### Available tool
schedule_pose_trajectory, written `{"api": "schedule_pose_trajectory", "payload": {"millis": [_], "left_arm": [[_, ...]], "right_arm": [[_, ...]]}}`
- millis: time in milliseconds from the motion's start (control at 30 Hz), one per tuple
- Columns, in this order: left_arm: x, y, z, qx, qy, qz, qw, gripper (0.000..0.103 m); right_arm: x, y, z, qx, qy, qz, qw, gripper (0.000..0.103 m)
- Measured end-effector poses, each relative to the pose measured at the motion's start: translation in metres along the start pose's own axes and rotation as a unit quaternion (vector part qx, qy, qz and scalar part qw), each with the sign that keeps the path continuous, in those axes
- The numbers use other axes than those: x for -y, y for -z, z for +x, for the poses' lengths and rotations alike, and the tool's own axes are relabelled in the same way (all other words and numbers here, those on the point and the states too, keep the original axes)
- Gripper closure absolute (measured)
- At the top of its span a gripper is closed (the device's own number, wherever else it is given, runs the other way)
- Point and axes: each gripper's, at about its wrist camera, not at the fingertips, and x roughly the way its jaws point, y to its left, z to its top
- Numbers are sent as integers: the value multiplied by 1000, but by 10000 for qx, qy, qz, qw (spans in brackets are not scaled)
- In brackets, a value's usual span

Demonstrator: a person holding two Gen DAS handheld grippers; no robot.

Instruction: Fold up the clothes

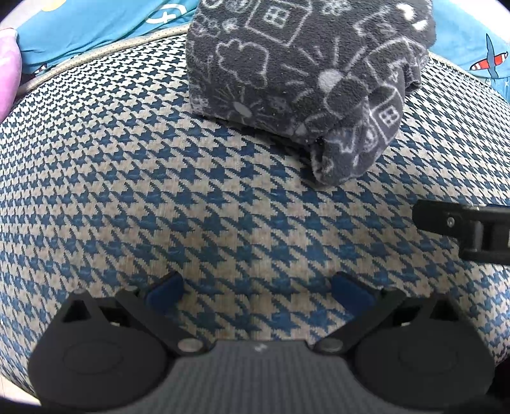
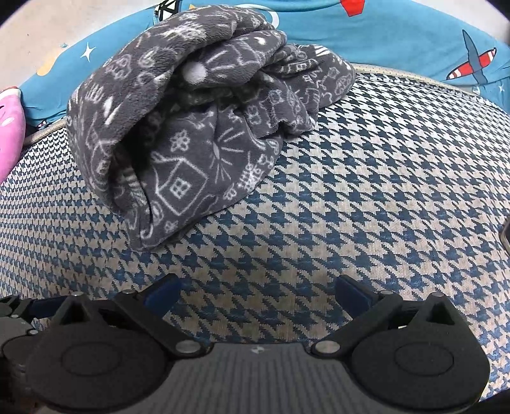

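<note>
Far left in both views there's a pink cushion [image 1: 8, 67] poking in at the edge, with a blue sheet [image 1: 89, 28] printed with planes and stars running behind everything.

The left gripper [image 1: 258, 291] is spread wide, blue pads [image 1: 164, 291] well apart, nothing between them. It's just hanging over the houndstooth cushion [image 1: 159, 191]; can't really tell if the tips are touching the fabric or not. It's well short of the clothes.

The thing being folded is a grey fleece garment [image 1: 287, 63] with white doodles on it (houses, clouds, flowers). It sits folded into a chunky bundle toward the far edge of the houndstooth cushion, ahead of the left gripper and a bit to the right. One rolled end sticks out toward the camera on the right side of the bundle.

The right gripper [image 2: 258, 291] is the same deal: fingers [image 2: 352, 294] wide apart, gripping nothing, only checked fabric under the gap. In its view the bundle [image 2: 191, 111] lies ahead and to the left, layers stacked and a bit lumpy, its open folded end facing the camera. Clear gap between both grippers and the bundle.

Over at the right edge of the left view you can see a black bit of the other gripper [image 1: 465, 229] sticking in.
</note>
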Motion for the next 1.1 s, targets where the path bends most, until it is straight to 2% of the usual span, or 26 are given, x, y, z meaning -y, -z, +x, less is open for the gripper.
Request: {"api": "schedule_pose_trajectory", "payload": {"millis": [500, 767, 933, 1100], "left_arm": [[1, 8, 2, 46, -85, 79, 9999, 0], [2, 32, -12, 142, -70, 172, 9997, 0], [5, 35, -19, 156, -8, 195, 9997, 0], [1, 18, -20, 346, 134, 342, 9987, 0]], "right_arm": [[2, -1, 7, -21, 48, -30, 10000, 0], [1, 3, 13, -95, 4, 51, 9999, 0], [5, -9, 19, 60, -68, 50, 9999, 2], [9, -28, 18, 429, -312, -38, 9986, 4]]}}
